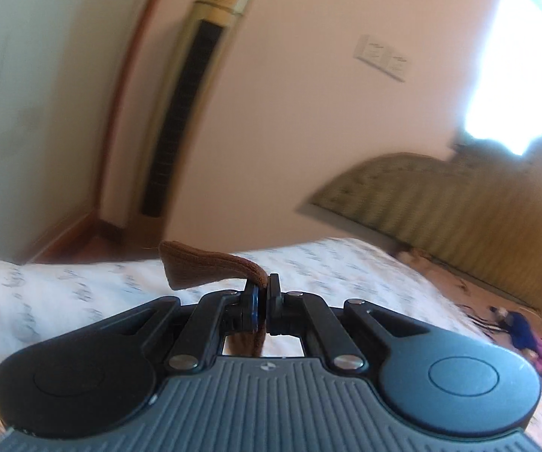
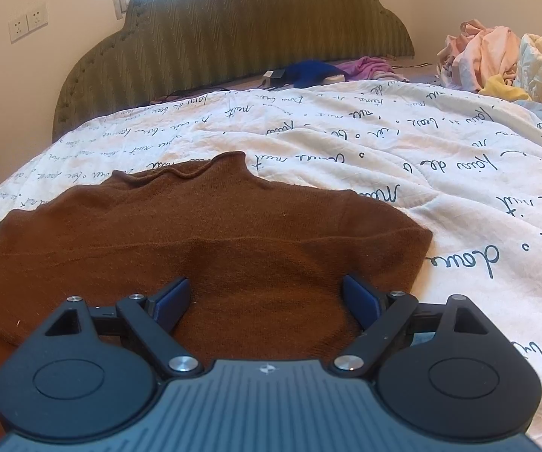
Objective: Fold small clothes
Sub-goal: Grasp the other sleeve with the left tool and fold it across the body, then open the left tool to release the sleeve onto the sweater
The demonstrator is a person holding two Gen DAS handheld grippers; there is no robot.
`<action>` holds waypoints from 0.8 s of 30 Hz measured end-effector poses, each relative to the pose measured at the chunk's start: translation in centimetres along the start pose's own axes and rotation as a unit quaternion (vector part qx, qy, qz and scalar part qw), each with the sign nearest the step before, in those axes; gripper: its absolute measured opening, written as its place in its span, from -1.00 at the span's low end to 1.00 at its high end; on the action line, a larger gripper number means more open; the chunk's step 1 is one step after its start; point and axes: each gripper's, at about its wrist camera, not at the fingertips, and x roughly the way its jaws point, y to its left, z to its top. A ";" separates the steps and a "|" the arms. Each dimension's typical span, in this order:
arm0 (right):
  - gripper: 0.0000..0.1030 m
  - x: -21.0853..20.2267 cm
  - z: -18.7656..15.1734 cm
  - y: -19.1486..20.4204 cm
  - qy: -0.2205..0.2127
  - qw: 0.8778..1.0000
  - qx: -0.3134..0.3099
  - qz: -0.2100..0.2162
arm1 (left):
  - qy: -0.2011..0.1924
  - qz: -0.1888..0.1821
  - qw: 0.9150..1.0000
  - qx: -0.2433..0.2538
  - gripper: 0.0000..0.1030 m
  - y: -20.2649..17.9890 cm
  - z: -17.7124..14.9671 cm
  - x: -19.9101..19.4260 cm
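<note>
A small brown knitted sweater (image 2: 203,233) lies spread on the white quilt with black script (image 2: 402,158), its collar pointing toward the headboard. My right gripper (image 2: 265,297) is open, its blue-padded jaws wide apart low over the sweater's near part. My left gripper (image 1: 262,293) is shut on a brown knitted edge of the sweater (image 1: 203,267) and holds it lifted above the quilt (image 1: 63,293); a flap sticks out left of the jaws and more cloth hangs below them. The left wrist view is blurred.
A green padded headboard (image 2: 233,37) stands at the far end of the bed. Blue and purple clothes (image 2: 316,69) lie below it. A heap of pale clothes and bedding (image 2: 496,56) sits at the far right. A tall air conditioner (image 1: 195,86) stands by the wall.
</note>
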 end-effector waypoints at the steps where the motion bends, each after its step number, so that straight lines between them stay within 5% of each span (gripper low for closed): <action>1: 0.73 0.0 0.0 0.0 0.000 1.000 0.001 0.001 | 0.001 -0.026 1.000 0.016 -0.95 -1.9 -0.9 -0.8; 4: 0.73 0.0 0.0 -0.1 -0.001 1.000 0.005 0.004 | 0.010 -0.115 0.989 0.097 -0.95 -9.3 -5.0 -3.3; 8: 0.73 -0.1 0.0 -0.3 -0.003 1.000 0.010 0.008 | 0.091 -0.228 0.953 0.177 -0.95 -18.2 -14.0 -5.0; 12: 0.73 -0.1 0.0 -0.6 -0.005 1.000 0.020 0.014 | 0.186 -0.250 0.922 0.231 -0.95 -23.1 -23.5 -4.7; 15: 0.73 -0.1 0.0 -0.7 -0.006 1.000 0.024 0.017 | 0.225 -0.244 0.899 0.285 -0.85 -23.0 -28.7 -4.1; 16: 0.73 -0.2 0.0 -0.7 -0.006 1.000 0.025 0.018 | 0.198 -0.250 0.901 0.293 -0.72 -22.5 -29.2 -4.3; 18: 0.73 -0.2 0.0 -0.8 -0.006 1.000 0.025 0.018 | 0.200 -0.292 0.888 0.295 0.21 -21.4 -28.2 -5.6; 19: 0.73 -0.2 0.0 -0.8 -0.006 1.000 0.025 0.018 | 0.197 -0.315 0.881 0.292 0.83 -20.7 -27.6 -6.6; 22: 0.73 -0.2 0.0 -0.8 -0.006 1.000 0.025 0.018 | 0.127 -0.332 0.888 0.290 0.97 -17.5 -25.5 -10.1; 24: 0.73 -0.2 0.1 -0.7 -0.006 1.000 0.025 0.018 | 0.137 -0.326 0.891 0.285 0.93 -15.3 -24.6 -10.6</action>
